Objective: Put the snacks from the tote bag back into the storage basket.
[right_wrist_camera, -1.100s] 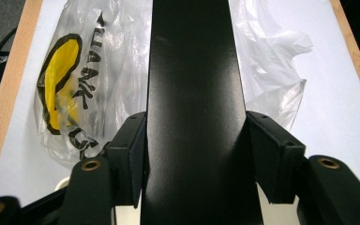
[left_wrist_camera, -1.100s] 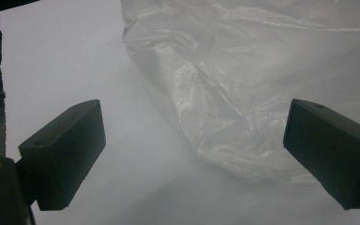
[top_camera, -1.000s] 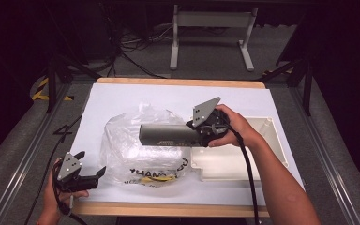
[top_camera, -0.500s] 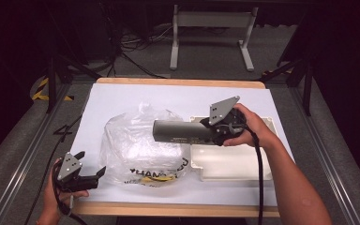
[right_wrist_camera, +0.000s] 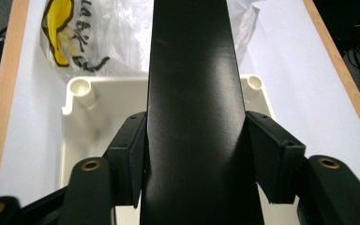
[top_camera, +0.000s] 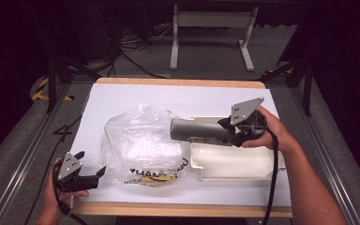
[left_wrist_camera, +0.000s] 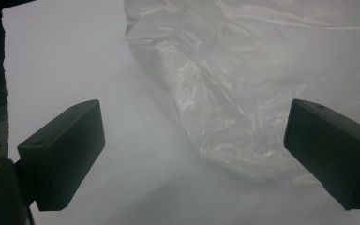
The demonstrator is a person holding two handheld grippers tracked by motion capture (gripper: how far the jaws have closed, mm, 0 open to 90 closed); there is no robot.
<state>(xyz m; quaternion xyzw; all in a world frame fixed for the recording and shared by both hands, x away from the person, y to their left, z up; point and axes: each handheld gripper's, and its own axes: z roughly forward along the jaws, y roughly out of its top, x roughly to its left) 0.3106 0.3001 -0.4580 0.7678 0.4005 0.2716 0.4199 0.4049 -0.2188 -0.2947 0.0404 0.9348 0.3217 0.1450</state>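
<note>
My right gripper (top_camera: 232, 130) is shut on a dark grey cylinder (top_camera: 198, 131), holding it level above the left end of a white tray (top_camera: 243, 166). In the right gripper view the cylinder (right_wrist_camera: 192, 93) runs straight out between both jaws (right_wrist_camera: 194, 161), over the tray (right_wrist_camera: 82, 117). A crumpled clear plastic bag (top_camera: 140, 147) with black and yellow print lies in the table's middle. My left gripper (top_camera: 90, 171) rests open near the front left corner, pointing at the bag. In the left gripper view the bag (left_wrist_camera: 243, 89) lies just beyond the spread jaws (left_wrist_camera: 194, 154).
A white sheet (top_camera: 122, 101) covers the table, with a wooden edge (top_camera: 178, 208) along the front. A metal stand (top_camera: 211, 35) and cables sit on the floor behind. Black rails run along both sides of the table.
The right gripper has carried the cylinder to the right, away from the bag and over the tray. The left gripper has stayed in place.
</note>
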